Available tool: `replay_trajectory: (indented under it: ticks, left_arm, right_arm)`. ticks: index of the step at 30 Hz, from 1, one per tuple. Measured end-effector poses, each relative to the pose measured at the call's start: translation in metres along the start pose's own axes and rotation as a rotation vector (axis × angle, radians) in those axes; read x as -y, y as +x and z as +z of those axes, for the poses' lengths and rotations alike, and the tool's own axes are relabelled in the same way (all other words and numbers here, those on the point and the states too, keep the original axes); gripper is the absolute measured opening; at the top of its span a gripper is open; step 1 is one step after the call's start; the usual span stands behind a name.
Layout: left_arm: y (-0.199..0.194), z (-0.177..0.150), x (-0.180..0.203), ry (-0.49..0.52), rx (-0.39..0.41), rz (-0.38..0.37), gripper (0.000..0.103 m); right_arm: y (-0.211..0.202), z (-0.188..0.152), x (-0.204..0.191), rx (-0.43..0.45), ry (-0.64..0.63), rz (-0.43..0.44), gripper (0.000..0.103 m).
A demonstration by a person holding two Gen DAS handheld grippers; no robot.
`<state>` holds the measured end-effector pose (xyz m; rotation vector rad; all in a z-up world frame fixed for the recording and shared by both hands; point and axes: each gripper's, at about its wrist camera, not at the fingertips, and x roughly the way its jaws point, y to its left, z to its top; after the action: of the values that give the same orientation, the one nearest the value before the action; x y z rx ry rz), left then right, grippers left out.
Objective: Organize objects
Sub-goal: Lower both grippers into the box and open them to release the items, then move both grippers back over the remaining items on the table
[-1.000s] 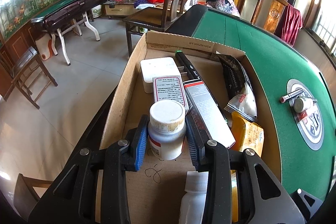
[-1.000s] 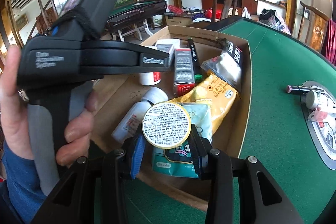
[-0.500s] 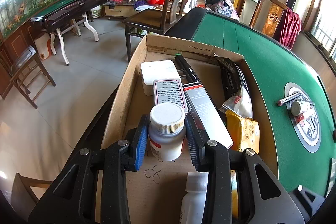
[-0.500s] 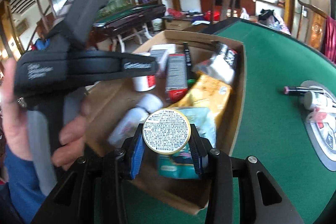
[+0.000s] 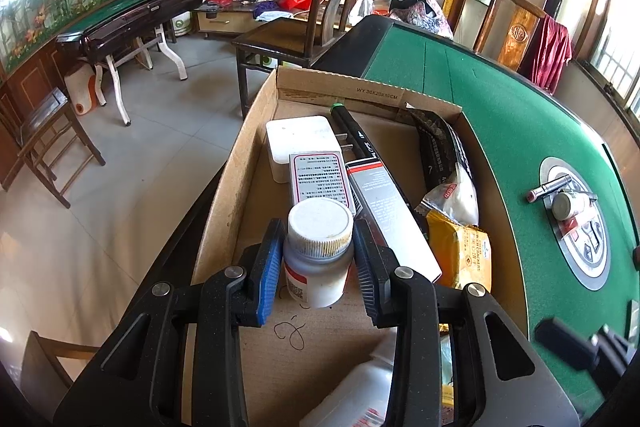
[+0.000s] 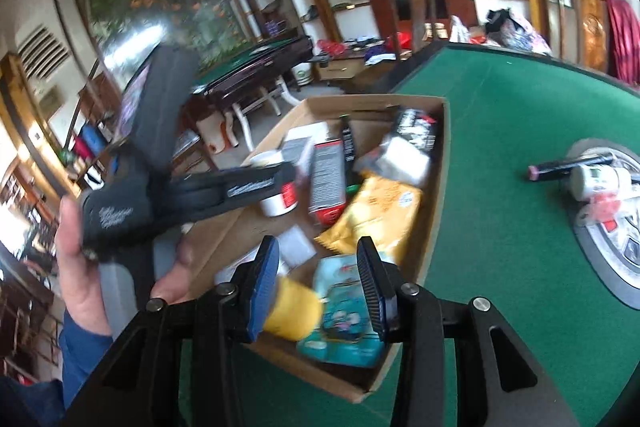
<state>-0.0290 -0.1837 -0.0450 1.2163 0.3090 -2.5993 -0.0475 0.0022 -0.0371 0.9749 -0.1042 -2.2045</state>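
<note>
A cardboard box [image 5: 224, 203] on the green table holds boxes, snack packets and bottles. My left gripper [image 5: 316, 267] is shut on a white pill bottle [image 5: 318, 251], upright just above the box floor near its left wall. In the right wrist view my right gripper [image 6: 320, 283] is open over the box's near corner [image 6: 360, 393]. A yellow round tin [image 6: 294, 313], blurred, is falling from between its fingers against the left pad. The left gripper's body [image 6: 168, 195] and the hand holding it fill that view's left.
A lipstick [image 5: 550, 187] and a small white jar [image 5: 568, 205] lie on the round centre plate [image 5: 576, 267] of the green table [image 5: 520, 131]. A wooden chair [image 5: 304, 27] stands beyond the box. A white bottle [image 5: 356, 395] lies in the box's near end.
My right gripper has opened and the yellow tin has slipped down out of its grip; the view swung up and right. My left gripper has kept its hold and shifted slightly.
</note>
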Motion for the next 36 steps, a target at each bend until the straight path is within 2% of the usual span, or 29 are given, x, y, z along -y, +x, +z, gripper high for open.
replay_trajectory:
  ticks: [5,9,13,18,22,26,28,30,34,35,36]
  left_arm:
    - [-0.001,0.000,0.000,0.006,-0.001,-0.010,0.034]
    - [-0.004,-0.001,0.006,0.022,0.011,-0.048,0.034]
    - [-0.007,-0.002,0.014,0.053,0.024,-0.078,0.034]
    - [-0.007,-0.001,0.016,0.059,0.033,-0.105,0.034]
    - [-0.005,-0.001,0.017,0.053,0.026,-0.103,0.034]
    - [-0.004,-0.001,0.019,0.060,0.025,-0.104,0.034]
    - [-0.005,-0.002,0.020,0.064,0.028,-0.108,0.034]
    - [-0.006,-0.003,0.019,0.066,0.031,-0.111,0.034]
    - [-0.009,-0.003,0.020,0.070,0.040,-0.124,0.034]
    - [-0.009,-0.003,0.021,0.073,0.041,-0.128,0.034]
    - [-0.010,-0.003,0.022,0.077,0.041,-0.137,0.034]
  right_arm:
    - [-0.014,0.007,0.038,0.019,0.097,-0.034,0.040]
    - [-0.036,0.016,0.083,0.065,0.186,-0.129,0.040]
    - [-0.061,0.030,0.152,0.110,0.297,-0.241,0.040]
    - [-0.060,0.041,0.237,0.077,0.352,-0.374,0.041]
    - [-0.042,0.035,0.279,0.040,0.450,-0.262,0.041]
    - [-0.035,0.030,0.279,0.036,0.478,-0.178,0.041]
    - [-0.034,0.026,0.267,0.016,0.463,-0.134,0.041]
    - [-0.035,0.019,0.253,-0.022,0.455,-0.042,0.042]
    - [-0.038,-0.001,0.201,-0.111,0.359,0.106,0.041]
    - [-0.041,-0.003,0.188,-0.126,0.319,0.125,0.041]
    - [-0.044,-0.003,0.177,-0.124,0.281,0.107,0.041]
